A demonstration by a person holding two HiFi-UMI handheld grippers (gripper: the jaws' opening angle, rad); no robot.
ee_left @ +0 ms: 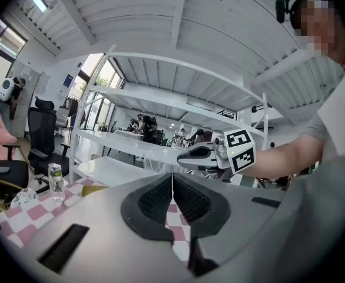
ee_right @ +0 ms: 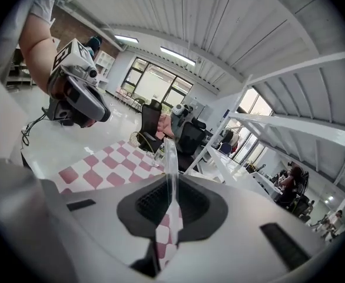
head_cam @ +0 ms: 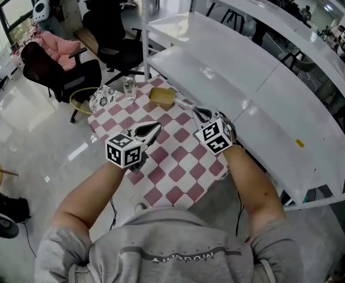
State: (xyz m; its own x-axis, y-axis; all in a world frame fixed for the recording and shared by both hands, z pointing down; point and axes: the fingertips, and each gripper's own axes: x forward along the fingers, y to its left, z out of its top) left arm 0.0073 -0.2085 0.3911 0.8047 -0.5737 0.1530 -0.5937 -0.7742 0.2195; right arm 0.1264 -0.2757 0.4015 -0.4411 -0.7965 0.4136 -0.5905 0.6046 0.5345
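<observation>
Past the person's grey sweatshirt [head_cam: 161, 246], the right gripper [head_cam: 199, 112] is clamped on a clear plastic strip [head_cam: 182, 104] whose long axis points ahead to the yellow dish [head_cam: 161, 96]; the left gripper [head_cam: 154, 126], jaws pressed together on nothing, hovers just left of it over the checkered table [head_cam: 178, 175]

A bottle [head_cam: 129, 86] stands left of a container [head_cam: 162, 96] on the table [head_cam: 178, 175] beside shelves [head_cam: 231, 81].
</observation>
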